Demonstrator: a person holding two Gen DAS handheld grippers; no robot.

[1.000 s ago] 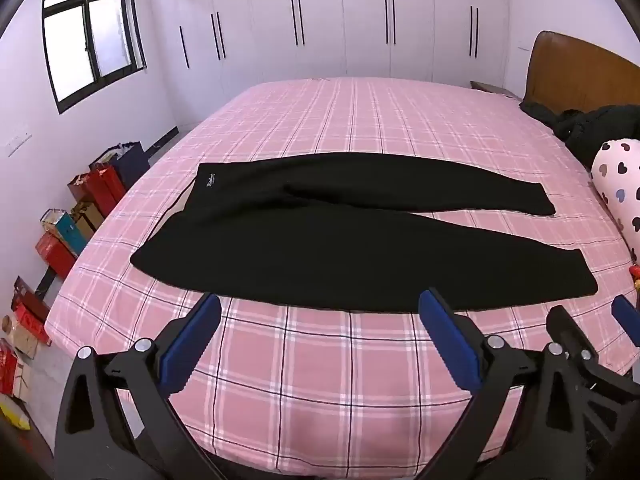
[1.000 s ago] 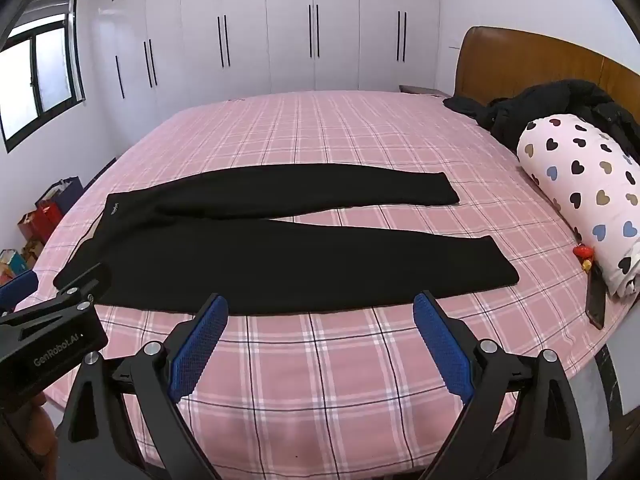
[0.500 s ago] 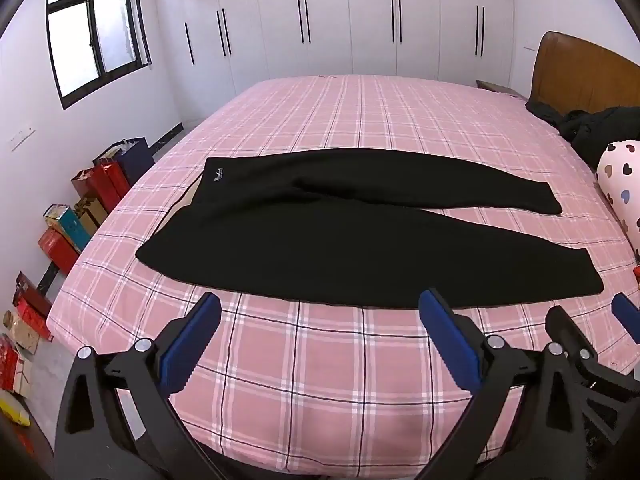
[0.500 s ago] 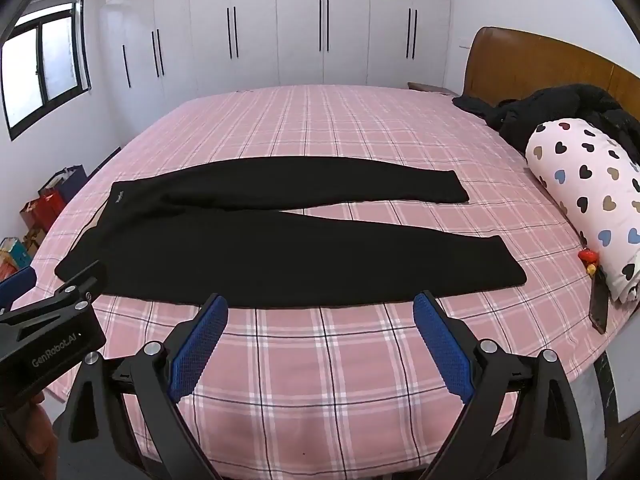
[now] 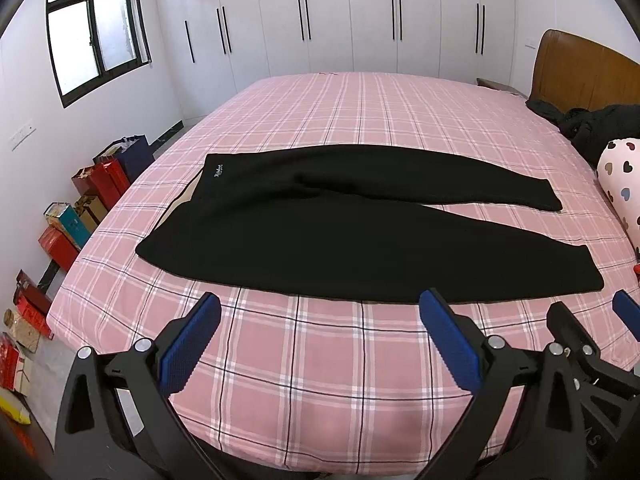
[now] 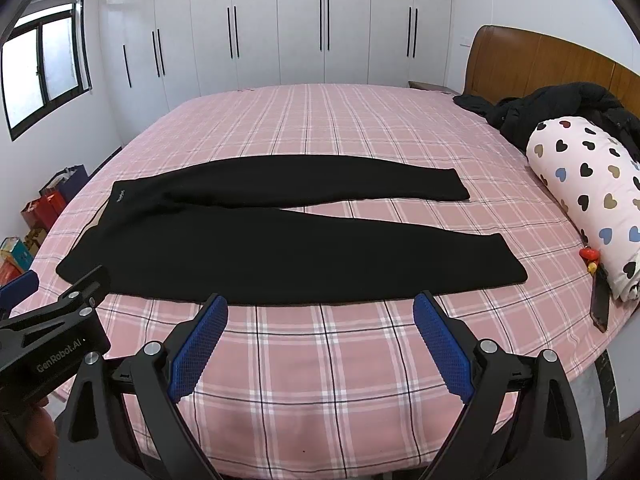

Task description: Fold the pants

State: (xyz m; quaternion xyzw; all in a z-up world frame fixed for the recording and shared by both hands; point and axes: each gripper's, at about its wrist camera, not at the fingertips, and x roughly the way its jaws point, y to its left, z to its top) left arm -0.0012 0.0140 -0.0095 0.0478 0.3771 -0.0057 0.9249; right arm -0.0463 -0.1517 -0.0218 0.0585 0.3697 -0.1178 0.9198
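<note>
Change: over the last second both cameras pull back and tilt slightly; the pants sit a little further from you, untouched.
Pants: flat on the pink checked bed, waistband left, legs splayed right.
Left gripper: jaws spread, holding nothing.
Right gripper: jaws spread, holding nothing.
Meaning: you have not begun folding; the near leg's edge looks like your closest grasp.
</note>
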